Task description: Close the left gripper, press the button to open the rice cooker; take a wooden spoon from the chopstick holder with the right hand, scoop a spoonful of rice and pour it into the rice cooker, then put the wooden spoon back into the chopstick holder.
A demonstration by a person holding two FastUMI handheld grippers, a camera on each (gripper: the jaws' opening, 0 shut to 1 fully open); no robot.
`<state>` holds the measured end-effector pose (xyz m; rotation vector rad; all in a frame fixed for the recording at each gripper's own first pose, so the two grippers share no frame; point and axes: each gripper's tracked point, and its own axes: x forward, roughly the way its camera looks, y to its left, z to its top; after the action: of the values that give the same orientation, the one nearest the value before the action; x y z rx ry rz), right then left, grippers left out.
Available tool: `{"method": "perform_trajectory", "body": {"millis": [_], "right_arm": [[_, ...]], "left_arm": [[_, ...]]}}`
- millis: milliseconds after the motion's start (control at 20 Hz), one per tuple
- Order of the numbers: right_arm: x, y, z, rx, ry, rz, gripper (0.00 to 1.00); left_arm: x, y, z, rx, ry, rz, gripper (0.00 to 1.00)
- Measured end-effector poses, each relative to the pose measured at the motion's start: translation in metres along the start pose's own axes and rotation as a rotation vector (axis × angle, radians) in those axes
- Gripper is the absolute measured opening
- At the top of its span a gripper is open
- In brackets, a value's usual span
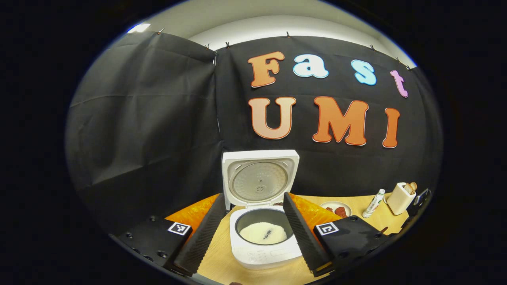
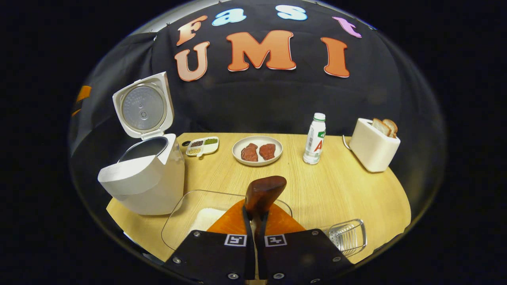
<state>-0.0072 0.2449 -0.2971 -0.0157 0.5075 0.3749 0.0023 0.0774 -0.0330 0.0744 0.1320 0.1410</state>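
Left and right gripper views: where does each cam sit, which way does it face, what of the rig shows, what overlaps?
Left gripper view: rides the left gripper, low at the table edge, facing the open rice cooker head-on; its own two fingers stand wide apart either side of the pot.
Right gripper view: rides the right gripper, above a clear rice container, facing across the table; its fingers are shut on the wooden spoon.
Shared: rice cooker, meat plate, bottle, toaster.

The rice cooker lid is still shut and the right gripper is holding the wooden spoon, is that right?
No. The rice cooker lid stands open, as the left gripper view shows. The right gripper does hold the wooden spoon.
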Motion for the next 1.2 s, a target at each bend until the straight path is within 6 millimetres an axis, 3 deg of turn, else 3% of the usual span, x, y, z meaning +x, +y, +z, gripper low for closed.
{"method": "perform_trajectory", "body": {"millis": [100, 400, 700, 950, 1200], "right_arm": [[-0.001, 0.000, -0.004, 0.071, 0.003, 0.012, 0.02], [-0.003, 0.026, -0.020, 0.404, 0.067, 0.137, 0.02], [0.013, 0.016, -0.043, 0.796, 0.173, 0.167, 0.02], [0.013, 0.020, -0.044, 0.918, 0.220, 0.198, 0.02], [0.006, 0.005, -0.019, 1.079, 0.208, 0.233, 0.02]], "left_arm": [[0.000, 0.002, -0.004, 0.008, 0.010, 0.005, 0.99], [0.000, -0.003, -0.017, -0.021, 0.035, -0.005, 0.99], [-0.004, -0.003, -0.011, -0.017, 0.016, -0.008, 0.99], [-0.007, 0.003, -0.011, -0.017, 0.015, 0.003, 0.99], [-0.008, 0.013, -0.012, -0.032, 0.015, 0.024, 0.99]]}}
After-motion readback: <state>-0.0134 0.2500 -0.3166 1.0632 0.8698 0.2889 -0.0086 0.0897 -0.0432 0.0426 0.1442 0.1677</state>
